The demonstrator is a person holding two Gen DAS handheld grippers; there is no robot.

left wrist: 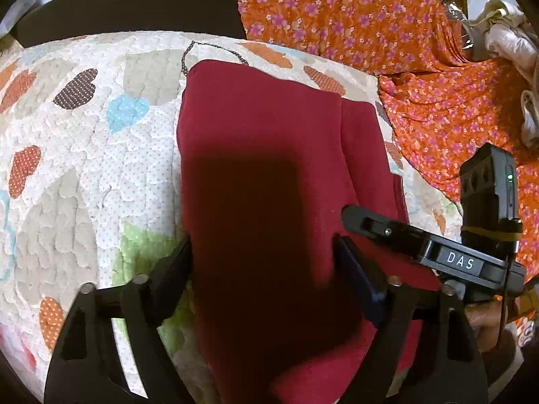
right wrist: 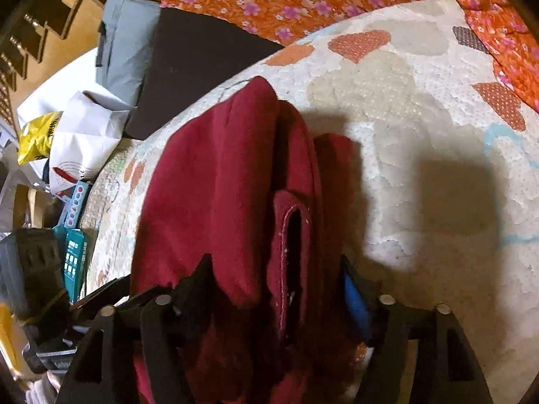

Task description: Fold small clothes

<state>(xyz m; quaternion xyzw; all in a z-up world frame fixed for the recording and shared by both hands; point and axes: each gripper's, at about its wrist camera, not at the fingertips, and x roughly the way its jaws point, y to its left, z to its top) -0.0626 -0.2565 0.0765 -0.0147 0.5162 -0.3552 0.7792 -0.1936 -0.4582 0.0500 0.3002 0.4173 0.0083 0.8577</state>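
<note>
Here: soft maroon garment (left wrist: 266, 155) folded oblong on bumpy quilt (left wrist: 84, 141).

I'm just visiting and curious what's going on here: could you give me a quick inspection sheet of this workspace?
Surface: quilted bedspread with heart patches.
Job's things: dark red garment, partly folded, lying on the bedspread.
Clutter: orange floral cloth beside it; white bags, yellow packet, boxes off the edge.
Tongs: left tongs and right tongs both open, straddling the garment.
Cables: nothing seen.
Surroundings: dark board, grey cushion.
</note>
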